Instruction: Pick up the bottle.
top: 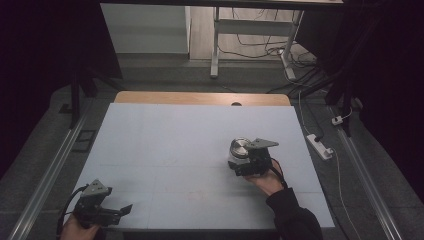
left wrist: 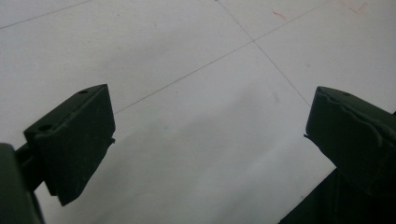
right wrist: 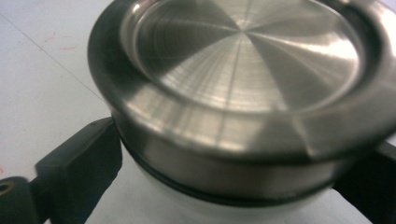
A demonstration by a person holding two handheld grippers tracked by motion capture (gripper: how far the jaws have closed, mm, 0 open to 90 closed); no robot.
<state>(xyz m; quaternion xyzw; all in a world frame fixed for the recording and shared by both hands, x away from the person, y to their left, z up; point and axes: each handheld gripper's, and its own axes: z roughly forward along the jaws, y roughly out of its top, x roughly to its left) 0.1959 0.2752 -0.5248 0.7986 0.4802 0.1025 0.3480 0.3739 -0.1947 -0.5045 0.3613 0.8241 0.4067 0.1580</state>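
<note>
**Right tongs close around a steel-lidded jar; left tongs idle at the near corner**

The jar [top: 240, 152] stands upright on the pale worktop [top: 175, 145], right of centre and well short of the far wooden edge. It has a white body and a round brushed-steel lid [right wrist: 243, 60] with a dark seal ring under the rim.

The right tongs [top: 239, 161] reach it from the near side, held in a hand [top: 267, 181] in a dark sleeve. In the right gripper view the jar sits between the two black jaws, just below the lid: the left jaw lies against the jar's side, the right jaw is at the picture's edge and partly cut off. Whether the pads already press on the jar cannot be told for sure; the grip looks close but not proven.

The left tongs [top: 125, 210] rest low at the near left corner of the worktop, well apart from the jar. In the left gripper view their jaws stand wide apart with bare worktop between them, crossed by thin seam lines.
</note>
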